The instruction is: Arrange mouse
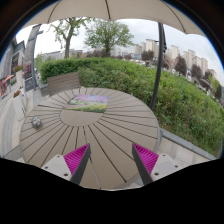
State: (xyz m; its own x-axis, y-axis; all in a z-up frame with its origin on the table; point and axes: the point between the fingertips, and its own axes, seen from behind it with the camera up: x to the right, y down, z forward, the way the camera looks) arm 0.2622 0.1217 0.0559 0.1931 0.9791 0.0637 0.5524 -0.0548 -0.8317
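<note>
A small grey mouse (36, 122) lies on the round slatted wooden table (110, 140), near its left edge, well ahead and left of my fingers. A light mat with a green and purple print (88, 102) lies on the far side of the table. My gripper (111, 163) is open and empty above the near part of the table, its magenta pads (75, 158) wide apart. Nothing stands between the fingers.
A parasol pole (159, 72) rises at the table's right. A wooden bench (62, 82) stands behind the table on the left. A green hedge (150, 85), trees and buildings lie beyond. A pale chair part (180, 160) sits near the table's right edge.
</note>
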